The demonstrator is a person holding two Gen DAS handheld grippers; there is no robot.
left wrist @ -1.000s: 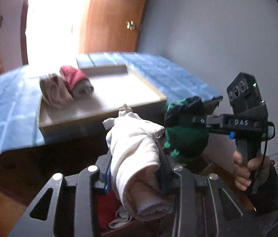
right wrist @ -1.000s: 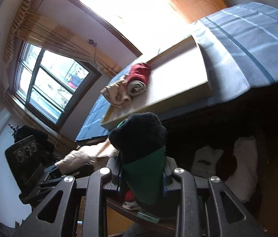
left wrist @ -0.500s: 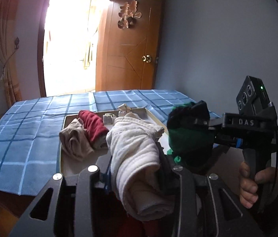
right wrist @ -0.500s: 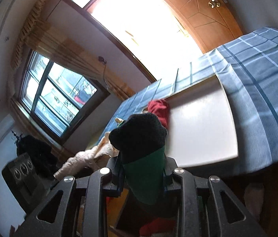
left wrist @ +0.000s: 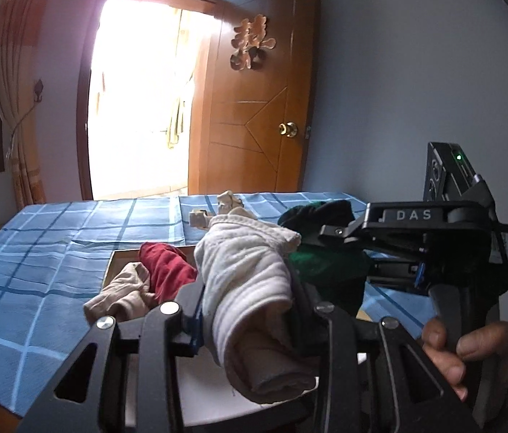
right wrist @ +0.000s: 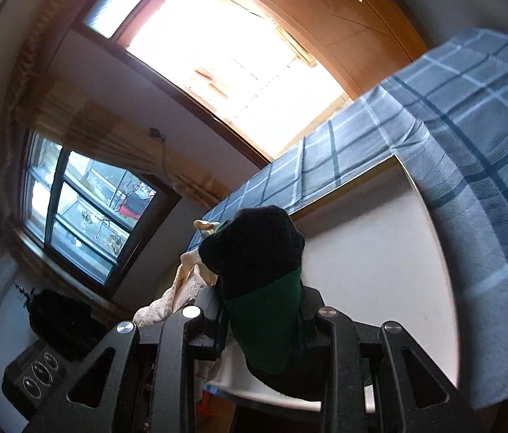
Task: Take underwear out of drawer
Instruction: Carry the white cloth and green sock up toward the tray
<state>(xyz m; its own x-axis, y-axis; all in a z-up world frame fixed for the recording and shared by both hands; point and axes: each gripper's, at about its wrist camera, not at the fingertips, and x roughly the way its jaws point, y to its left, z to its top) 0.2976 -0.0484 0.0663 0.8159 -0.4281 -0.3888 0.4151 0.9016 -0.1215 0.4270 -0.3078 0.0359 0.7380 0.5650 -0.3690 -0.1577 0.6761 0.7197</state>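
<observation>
My left gripper (left wrist: 248,321) is shut on a rolled cream-white underwear (left wrist: 250,288), held up over the near edge of a shallow white tray (left wrist: 203,386) on the bed. In the right wrist view my right gripper (right wrist: 265,324) is shut on a rolled green and black underwear (right wrist: 259,270), above the same tray (right wrist: 369,270). The left wrist view also shows that right gripper (left wrist: 329,249) and the hand (left wrist: 463,350) holding it, just to the right. A red underwear (left wrist: 165,269) and a beige one (left wrist: 120,294) lie at the tray's left side.
A blue checked bedspread (left wrist: 37,252) covers the bed around the tray. Behind it an orange wooden door (left wrist: 254,108) stands open beside a bright doorway. A curtained window (right wrist: 84,209) is on the left wall. A grey wall is on the right.
Both grippers rose and moved forward from over the dark drawer to over the tray on the bed, each still gripping its rolled underwear. The drawer has dropped out of view.
</observation>
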